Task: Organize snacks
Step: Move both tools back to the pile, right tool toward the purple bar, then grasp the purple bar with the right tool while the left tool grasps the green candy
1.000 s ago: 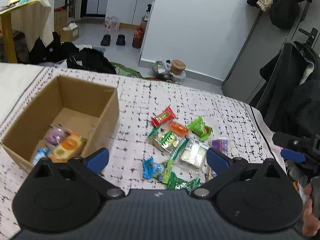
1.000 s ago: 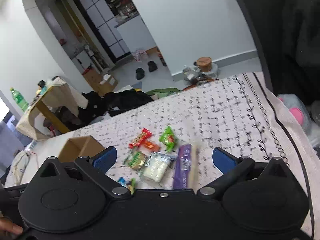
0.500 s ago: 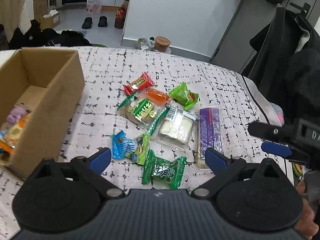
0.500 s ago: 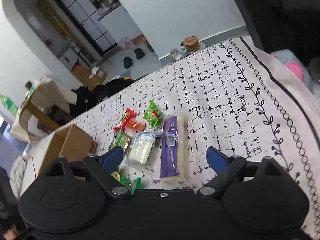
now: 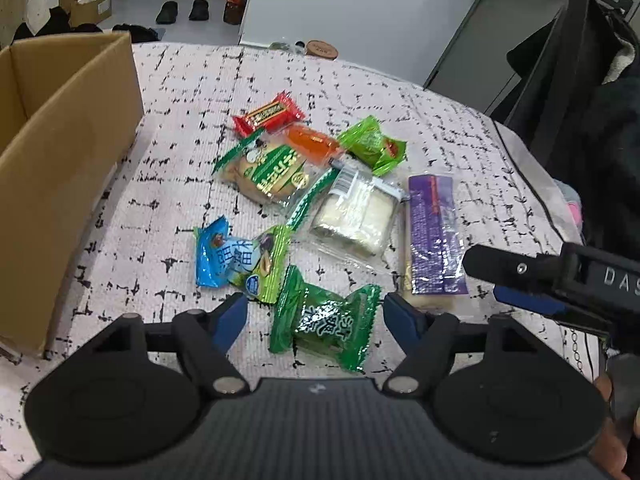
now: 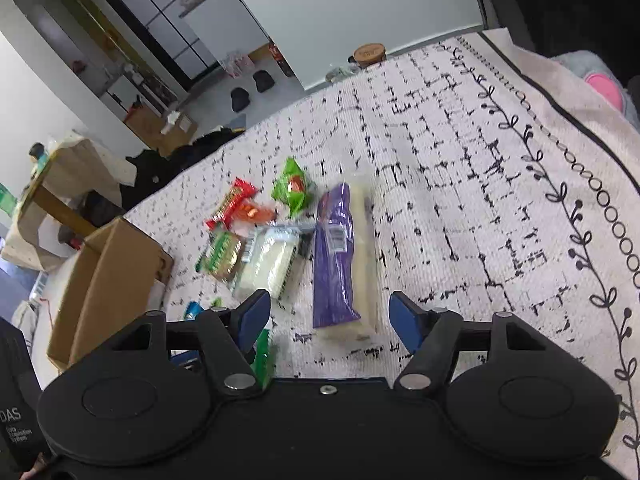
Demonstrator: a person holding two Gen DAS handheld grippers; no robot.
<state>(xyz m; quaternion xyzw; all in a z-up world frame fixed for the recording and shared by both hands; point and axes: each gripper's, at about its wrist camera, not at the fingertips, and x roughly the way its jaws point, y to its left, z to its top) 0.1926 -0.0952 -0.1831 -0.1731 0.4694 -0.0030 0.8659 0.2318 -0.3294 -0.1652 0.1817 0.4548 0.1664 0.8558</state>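
Now the snacks lie in a loose group on a white tablecloth (image 5: 180,92) with black dashes; behind it are a grey wall and a floor with shoes. The cardboard box (image 5: 60,168) stands at the cloth's left. Left gripper (image 5: 316,316) is spread wide around the dark green packet (image 5: 324,320). Right gripper (image 6: 330,316) is spread too, the purple bar (image 6: 334,256) between its fingers; bare cloth lies to its right.

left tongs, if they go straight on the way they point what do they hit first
Most likely the dark green packet, which lies between the open left tongs. Past it come the blue packet and the white cake pack. Their height above the cloth is unclear.
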